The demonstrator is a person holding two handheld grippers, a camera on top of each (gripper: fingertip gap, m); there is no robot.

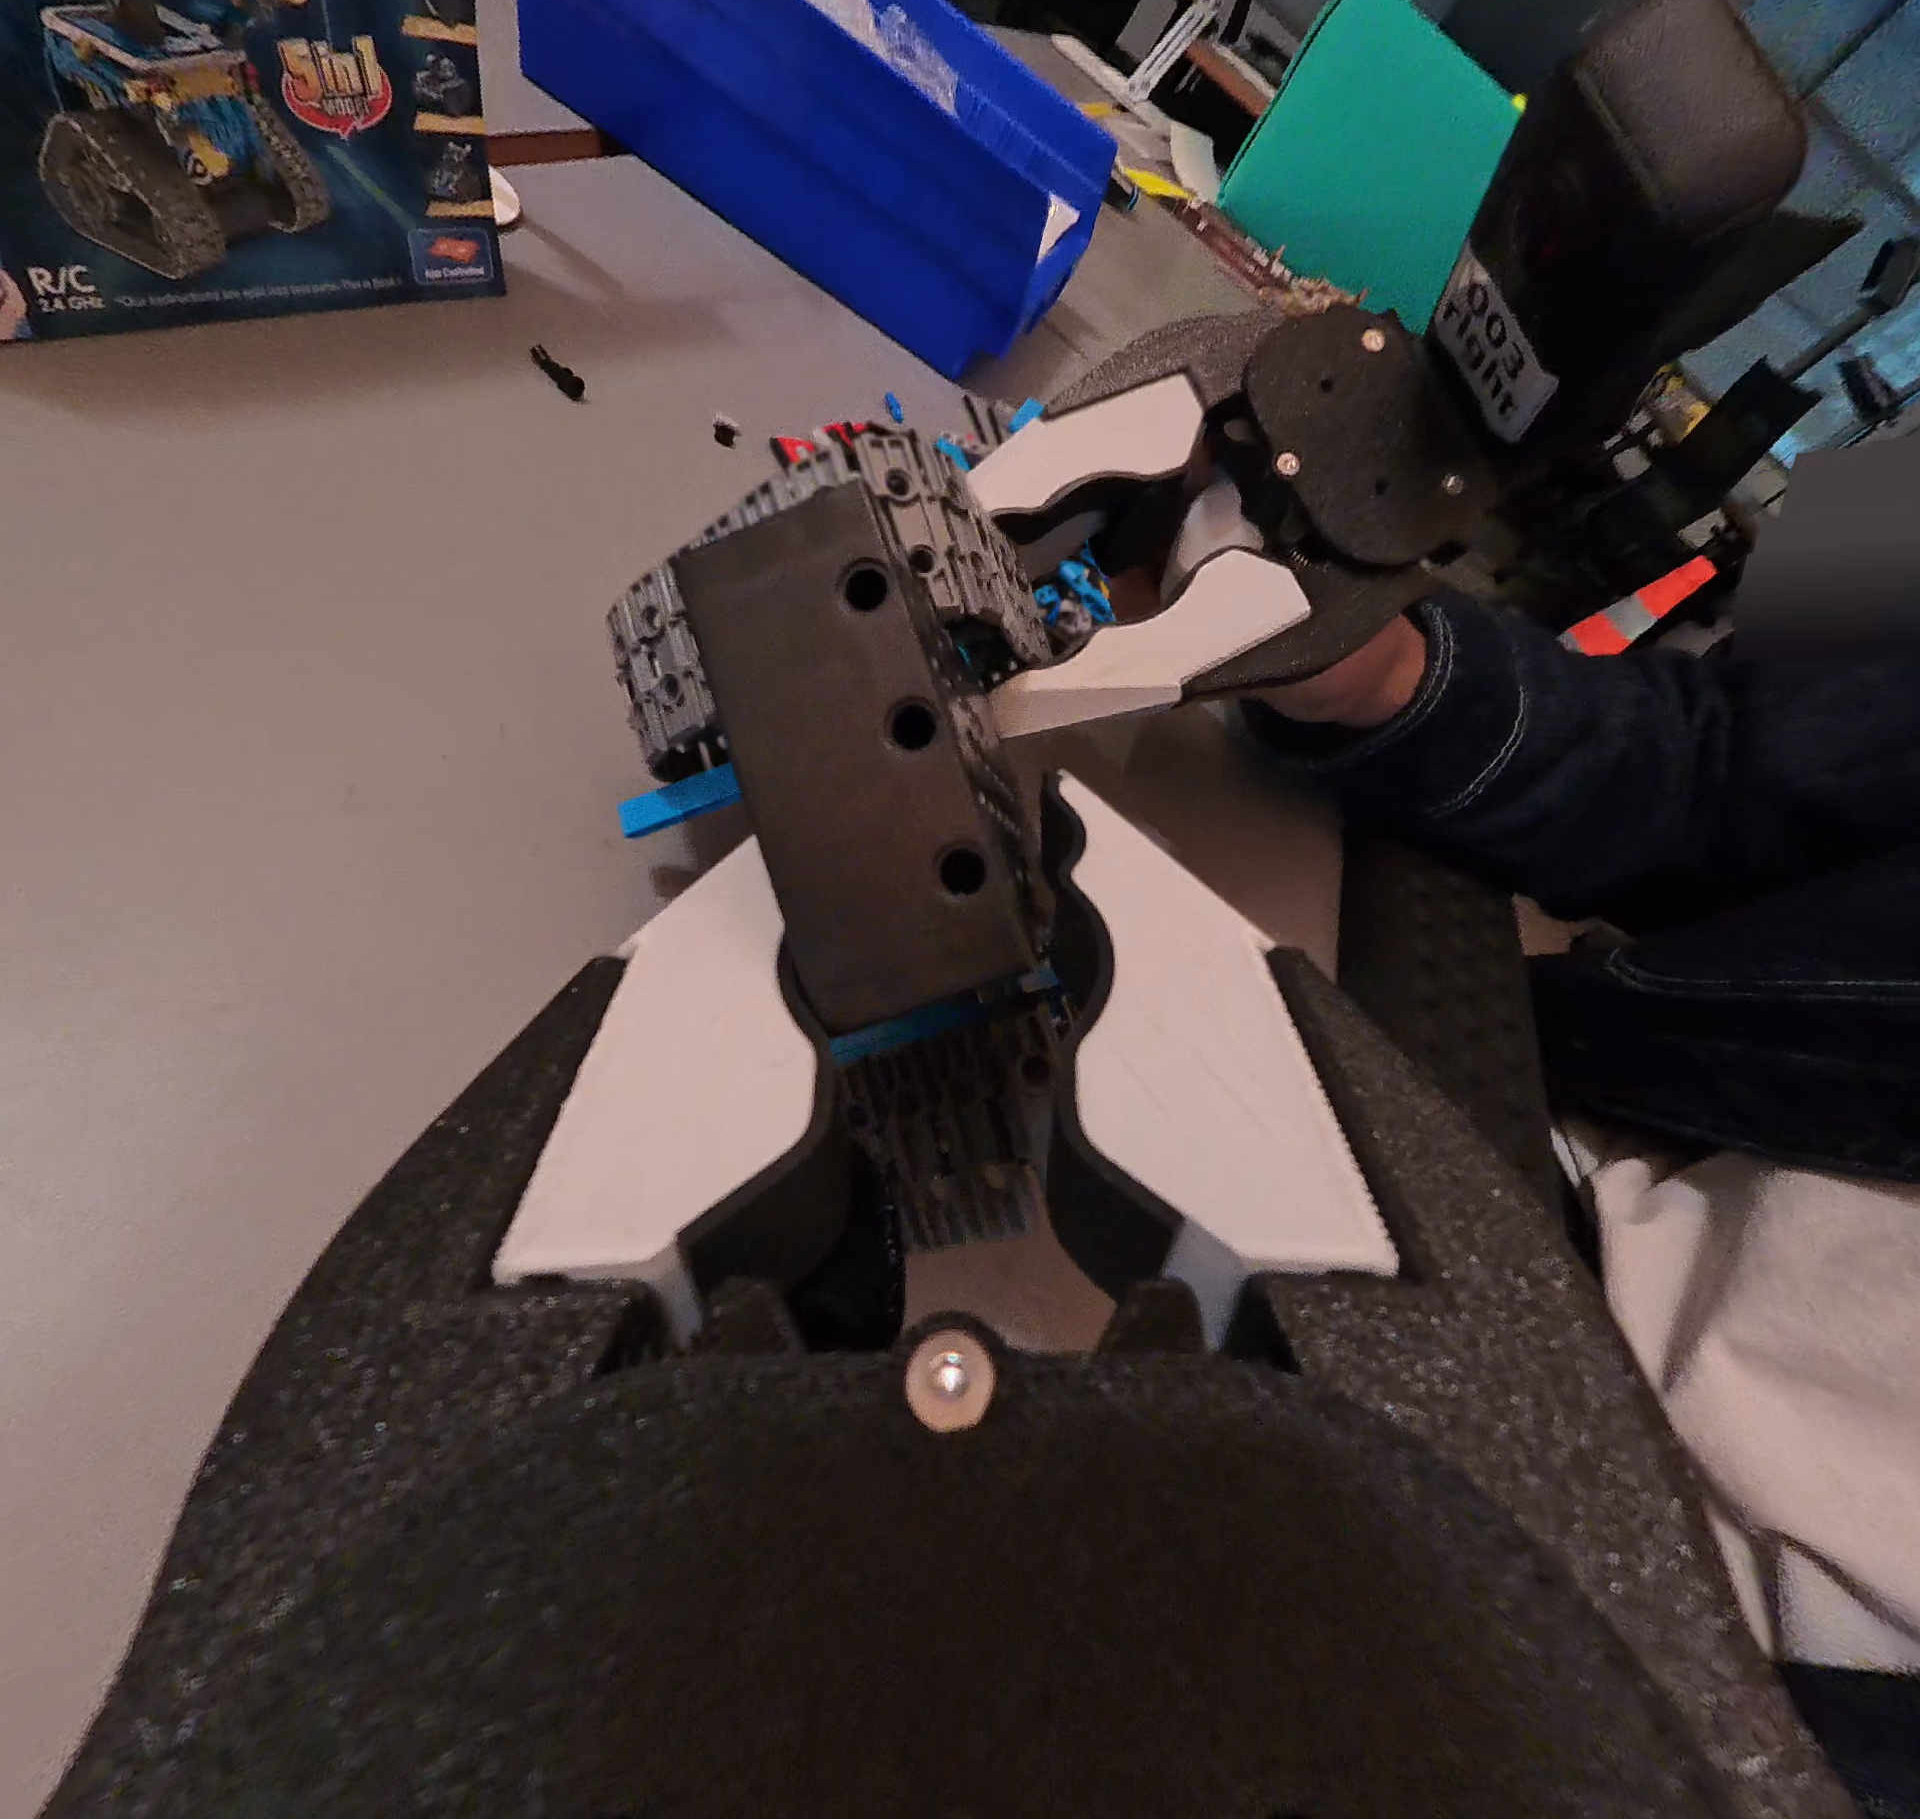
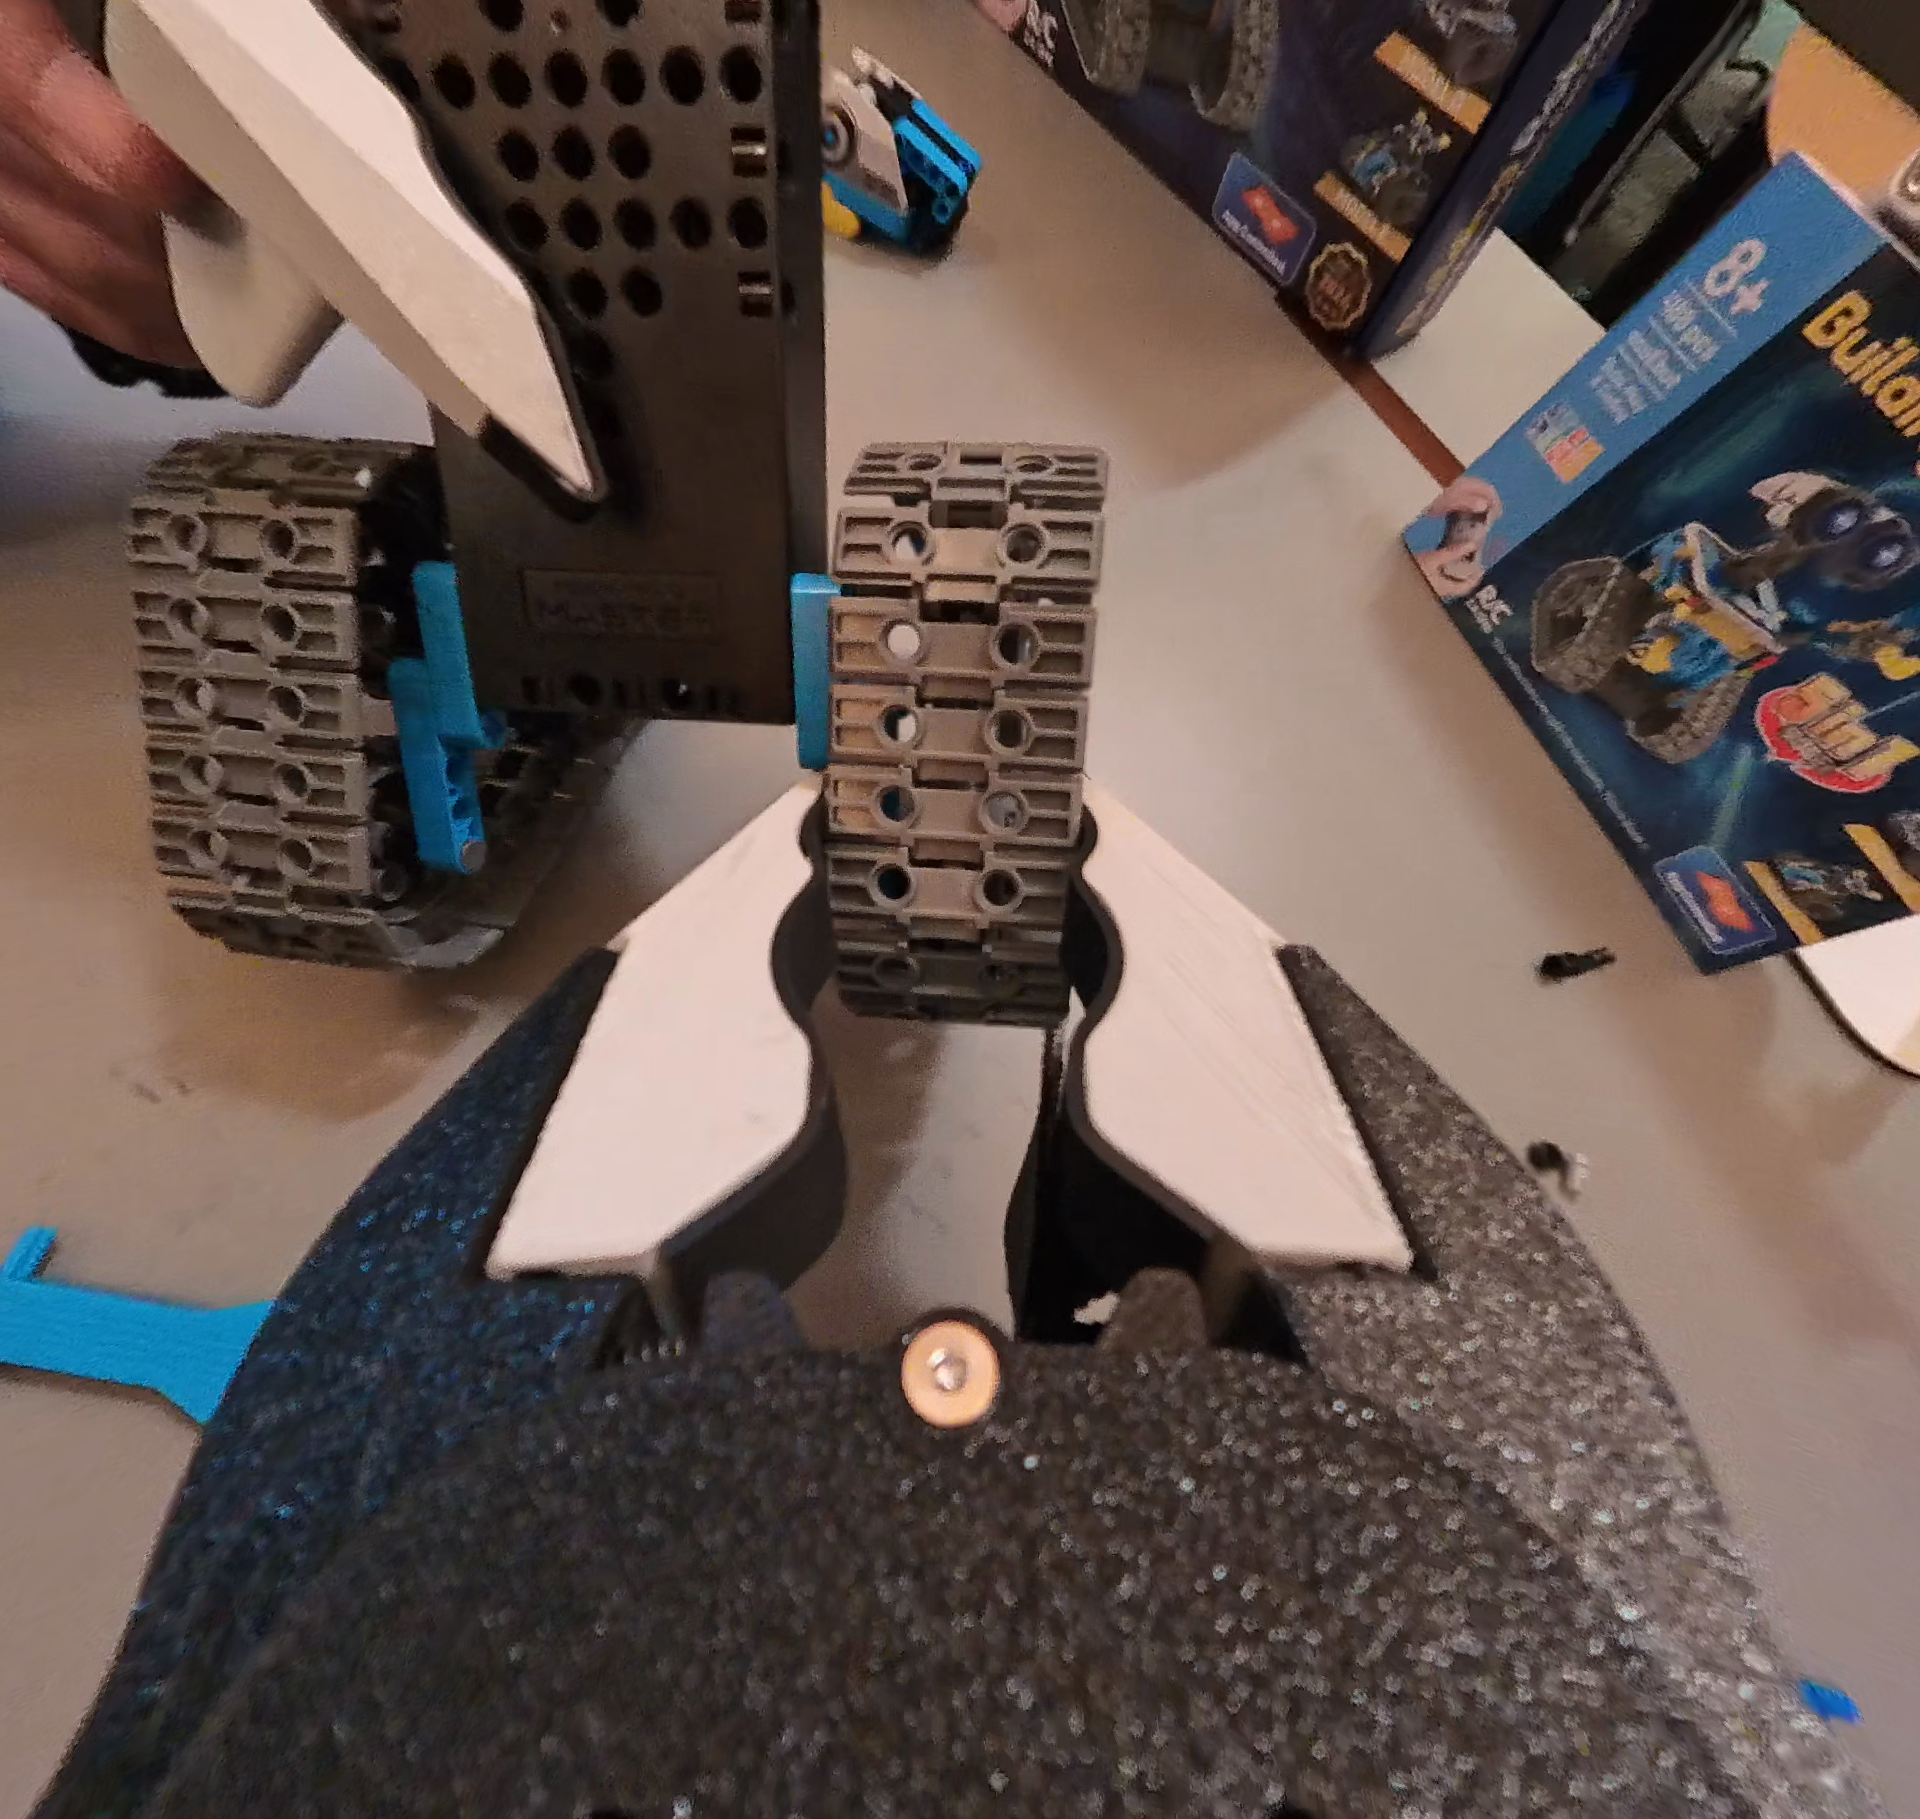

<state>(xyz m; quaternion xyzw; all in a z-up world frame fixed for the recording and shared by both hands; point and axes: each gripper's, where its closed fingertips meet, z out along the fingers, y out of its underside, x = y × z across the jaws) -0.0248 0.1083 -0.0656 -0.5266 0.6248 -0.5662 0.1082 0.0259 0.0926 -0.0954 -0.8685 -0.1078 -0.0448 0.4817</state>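
Grey table surface (image 1: 260, 626) noted across both views. Left wrist view, left to right: printed toy box (image 1: 239, 96) standing at upper left; small black loose part (image 1: 558, 373) lying on the table just right of it; blue plastic bin (image 1: 810, 117) at upper centre, clear bags inside. At centre, tracked toy vehicle (image 1: 862, 730) tipped up off its normal stance, black perforated body block facing the lens. Left gripper (image 1: 940, 948) at lower centre, white fingers (image 1: 675, 1073) pressed against both flanks of that body block, pinching it. Right gripper (image 1: 1049, 606) entering from centre right, gripped by a hand in a dark sleeve, white fingers straddling the vehicle's far track. Green panel at upper right.

Right wrist view, left to right: blue flat piece (image 2: 114, 1338) at lower left edge; left gripper's white finger at upper left, laid against the black body; grey track on the left side (resting on the table); second grey track (image 2: 966, 730) at centre. Right gripper (image 2: 951, 886) closed on that second track, fingers contacting both its edges. Small blue-and-white assembly (image 2: 894, 169) at upper centre, well apart. Two further toy boxes (image 2: 1704, 647) at right.
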